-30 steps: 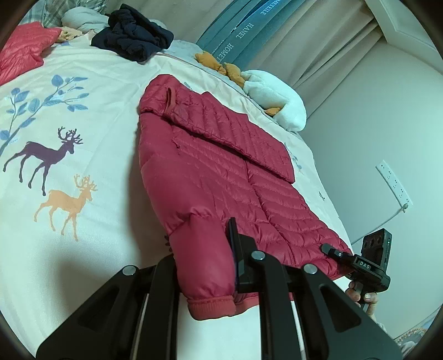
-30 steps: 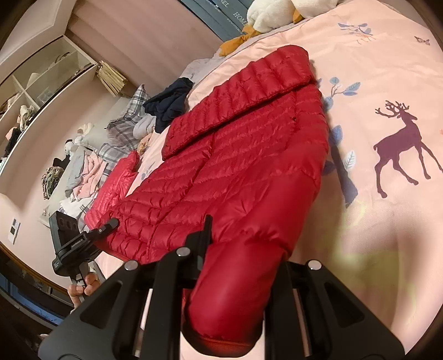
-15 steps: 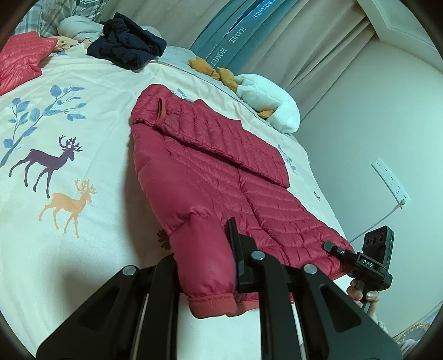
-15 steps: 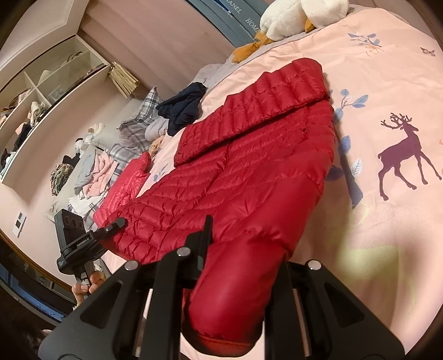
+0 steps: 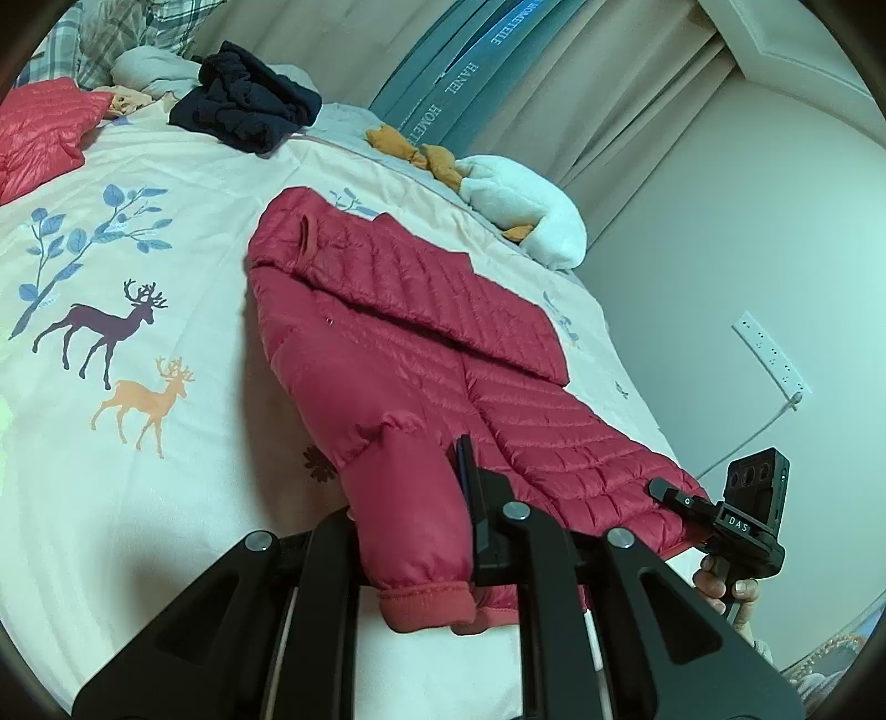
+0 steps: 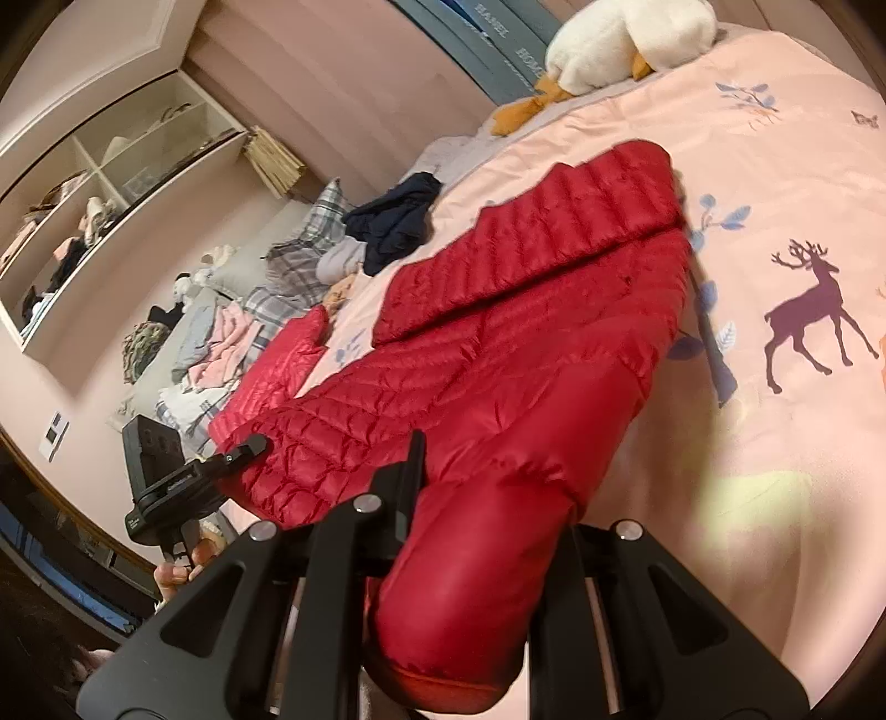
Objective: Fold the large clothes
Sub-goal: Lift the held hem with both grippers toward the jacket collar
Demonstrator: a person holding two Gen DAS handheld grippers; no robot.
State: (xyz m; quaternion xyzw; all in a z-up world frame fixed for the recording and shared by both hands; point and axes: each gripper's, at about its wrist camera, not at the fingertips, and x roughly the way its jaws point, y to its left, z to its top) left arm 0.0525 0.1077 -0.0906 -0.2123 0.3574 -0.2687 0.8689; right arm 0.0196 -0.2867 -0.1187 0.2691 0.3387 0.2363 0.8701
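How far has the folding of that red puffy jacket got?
Early on. Done: one sleeve already lies folded across the red jacket spread on the bed. In hand: the left gripper and right gripper each clamp its near end. Left: bringing that end over toward the collar and flattening it.

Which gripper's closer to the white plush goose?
Right. Right gripper has the white plush goose almost straight ahead; left gripper sits further across the red quilted jacket, goose off to its right.

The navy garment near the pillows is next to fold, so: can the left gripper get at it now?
Probably not: the left gripper is shut on the red jacket, and the navy garment lies far across the bed.
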